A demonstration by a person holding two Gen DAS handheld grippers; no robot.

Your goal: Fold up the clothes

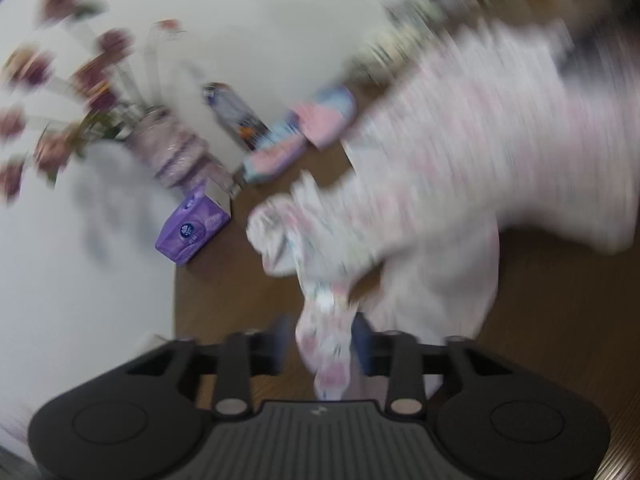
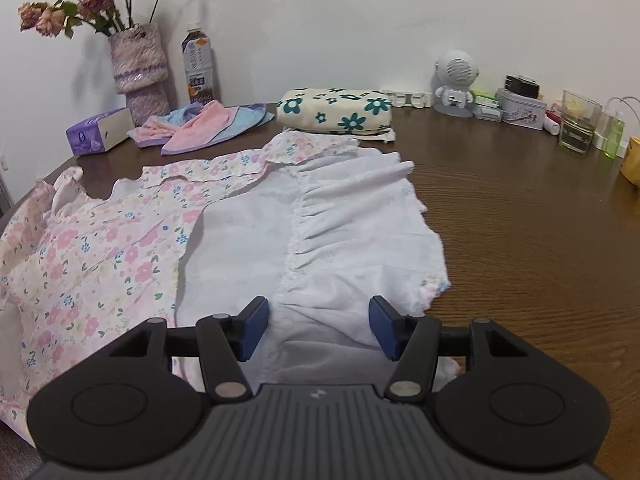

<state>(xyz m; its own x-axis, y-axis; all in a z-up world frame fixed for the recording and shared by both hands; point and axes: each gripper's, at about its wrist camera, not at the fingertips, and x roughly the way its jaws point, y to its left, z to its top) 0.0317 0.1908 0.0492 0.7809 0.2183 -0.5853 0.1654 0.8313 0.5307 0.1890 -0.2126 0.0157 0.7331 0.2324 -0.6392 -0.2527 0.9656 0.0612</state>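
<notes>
A pink floral garment [image 2: 100, 248] lies spread on the brown table [image 2: 540, 240], its white inner side [image 2: 352, 232] turned up at the right. My right gripper [image 2: 319, 328] hovers open over the near white hem, with nothing between its blue pads [image 2: 254, 326]. The left wrist view is heavily motion-blurred. There my left gripper [image 1: 323, 342] is shut on a bunched strip of the floral garment [image 1: 324, 320], and the rest of the cloth [image 1: 480, 152] trails up and to the right, partly lifted off the table [image 1: 224, 300].
Along the wall stand a vase of dried flowers [image 2: 138, 68], a drink bottle [image 2: 198, 68], a purple tissue box [image 2: 98, 130], pink and blue cloths [image 2: 200, 124] and a folded flowered cloth [image 2: 336, 110]. An astronaut speaker [image 2: 454, 80], a tin and a glass [image 2: 578, 124] crowd the far right.
</notes>
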